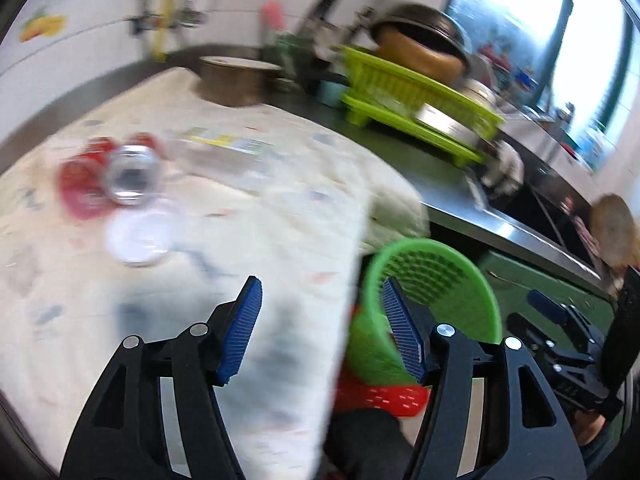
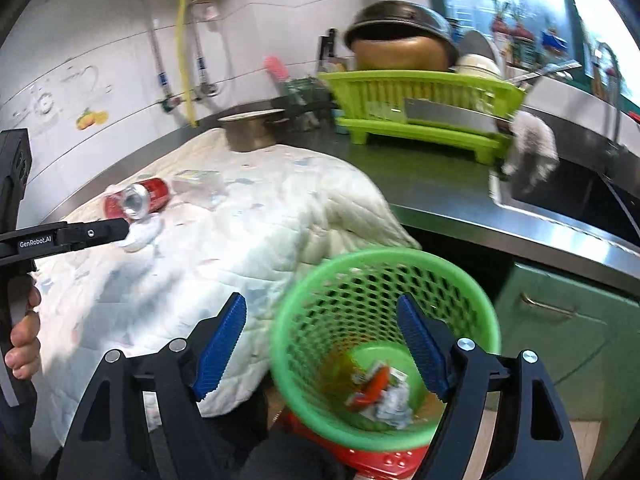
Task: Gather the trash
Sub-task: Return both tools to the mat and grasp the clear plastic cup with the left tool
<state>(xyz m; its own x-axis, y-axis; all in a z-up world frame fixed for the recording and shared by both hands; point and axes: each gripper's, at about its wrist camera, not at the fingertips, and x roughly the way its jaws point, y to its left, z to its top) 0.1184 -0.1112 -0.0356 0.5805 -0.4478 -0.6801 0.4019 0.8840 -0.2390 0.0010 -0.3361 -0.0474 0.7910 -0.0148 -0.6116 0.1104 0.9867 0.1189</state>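
Home kitchen (sink (image 2: 568, 192), dish rack (image 2: 420, 108))

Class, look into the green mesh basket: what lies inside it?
Crumpled wrappers, red-orange and silvery white, lie on the green mesh basket floor. Anything beneath them is hidden, and blur obscures details.

Right gripper above green basket, jaws wide, nothing held.
Right gripper (image 2: 320, 344) over the green mesh basket (image 2: 476, 304); crumpled wrappers (image 2: 380, 394) at its bottom. Red can (image 2: 140, 199) lies on the white cloth (image 2: 240, 248) covering the surface; left gripper (image 2: 120, 229) tip just beside the can.
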